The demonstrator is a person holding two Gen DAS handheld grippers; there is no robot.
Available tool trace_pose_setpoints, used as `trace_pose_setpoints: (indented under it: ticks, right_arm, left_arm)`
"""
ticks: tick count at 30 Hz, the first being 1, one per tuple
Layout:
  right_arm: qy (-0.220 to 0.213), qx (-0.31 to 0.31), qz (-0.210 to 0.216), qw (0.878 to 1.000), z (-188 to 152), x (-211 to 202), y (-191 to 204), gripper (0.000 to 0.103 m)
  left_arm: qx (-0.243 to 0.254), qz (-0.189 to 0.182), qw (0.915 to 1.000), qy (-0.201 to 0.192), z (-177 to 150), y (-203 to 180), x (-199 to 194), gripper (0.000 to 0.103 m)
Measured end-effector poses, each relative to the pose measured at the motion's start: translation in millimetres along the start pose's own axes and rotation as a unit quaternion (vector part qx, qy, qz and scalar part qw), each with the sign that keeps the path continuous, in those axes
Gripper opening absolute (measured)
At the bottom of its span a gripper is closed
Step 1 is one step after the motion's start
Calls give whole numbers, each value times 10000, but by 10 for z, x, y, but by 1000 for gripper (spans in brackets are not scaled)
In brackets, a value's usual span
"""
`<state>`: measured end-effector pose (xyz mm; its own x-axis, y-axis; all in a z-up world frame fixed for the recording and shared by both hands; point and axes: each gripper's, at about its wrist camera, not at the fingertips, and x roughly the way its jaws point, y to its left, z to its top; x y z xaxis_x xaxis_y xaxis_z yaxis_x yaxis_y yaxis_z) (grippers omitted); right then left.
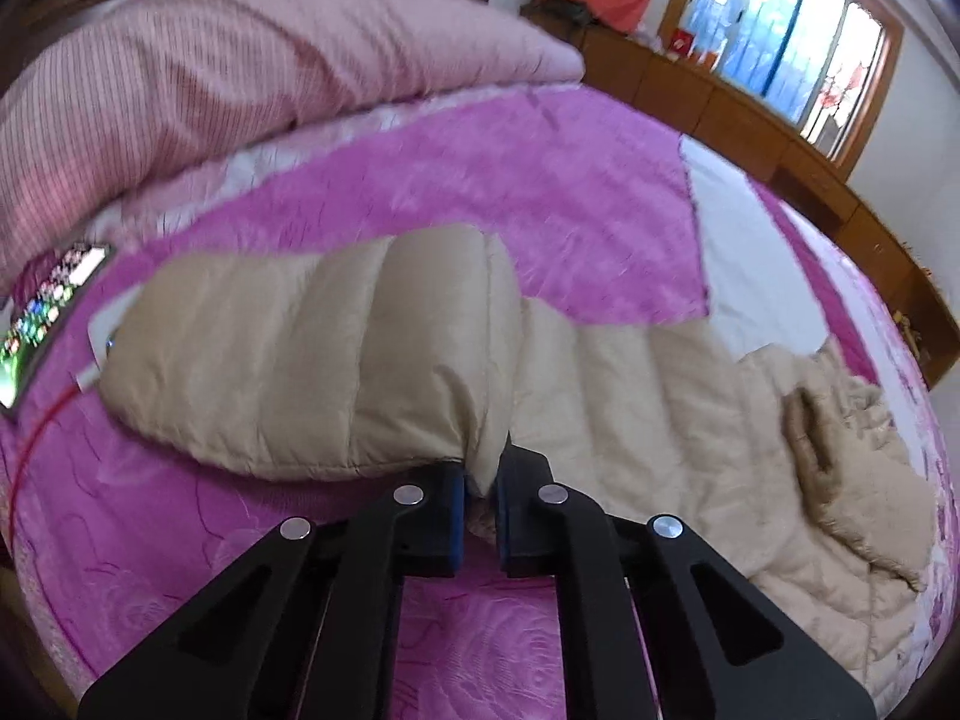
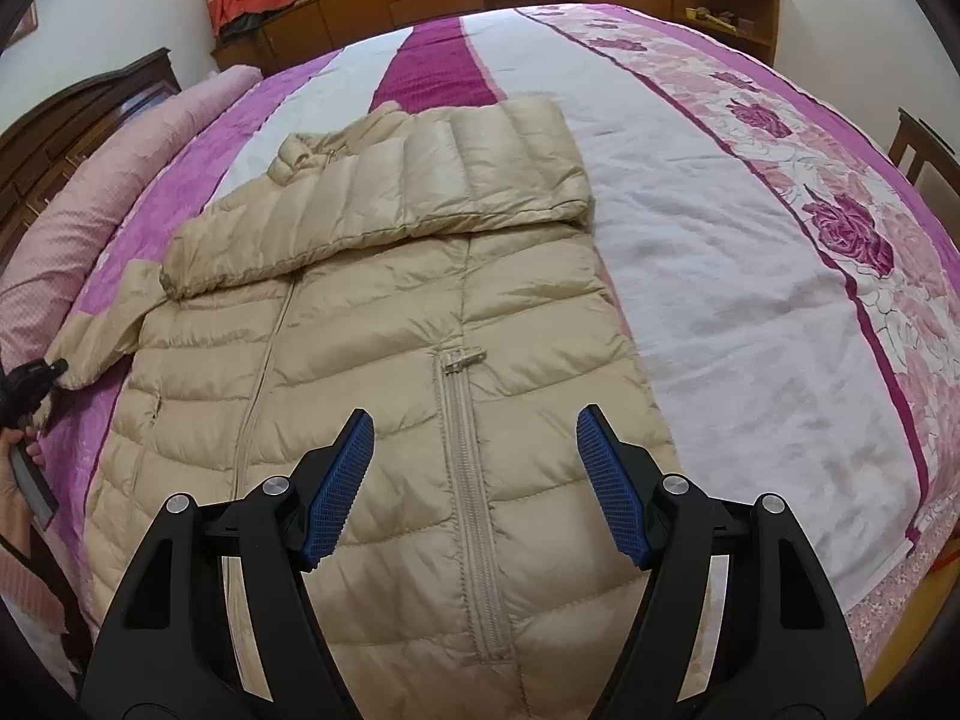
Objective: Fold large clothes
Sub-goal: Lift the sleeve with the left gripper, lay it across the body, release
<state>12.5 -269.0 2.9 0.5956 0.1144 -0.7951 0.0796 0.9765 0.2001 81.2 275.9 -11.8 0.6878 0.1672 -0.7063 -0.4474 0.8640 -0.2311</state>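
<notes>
Left gripper (image 1: 480,495): your jaws are clamped together on a fold of beige cloth; blue pads (image 1: 459,492) nearly meet.
Left gripper, far view (image 2: 36,375): seen at the left edge, pinching a cuff.
Left hand (image 2: 15,480): partly visible at the near left edge, wrapped round the handle.
Right gripper (image 2: 474,486): your jaws stand wide apart, holding nothing, pointing downward.
</notes>
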Motion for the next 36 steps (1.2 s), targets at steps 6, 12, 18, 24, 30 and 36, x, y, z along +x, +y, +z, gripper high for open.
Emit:
trace_pose_setpoints:
  ticks: [6,12,18,24,30,36]
  right_arm:
    - [-33,125,33,9999,-26,-30,-76,70]
    - [-110,201,91,9997,-26,-60,-119,70]
    - [-186,279,146,9993,-27,-105,-202,70]
    - [-224,437,168,9987,-29,-133,-340,70]
    - [-273,416,123,9987,-22,-165,-421,70]
    - [-326,466,110,9983,-16,-151,-509,70]
  left_arm:
    - [262,-265,9983,-443,180,-258,-384,8]
    - [622,-609,9934,-750,318,-700,-738,8]
    - [1066,-1151,9828,-973,332,-1310,-1044,8]
    - [1491,-1643,9711,-880,170,-2023,-1052,8]
    - [1774,-1974,9634,-366,-210,-2669,-747,8]
    - [2041,-2058,9569,180,-646,-3027,-361,8]
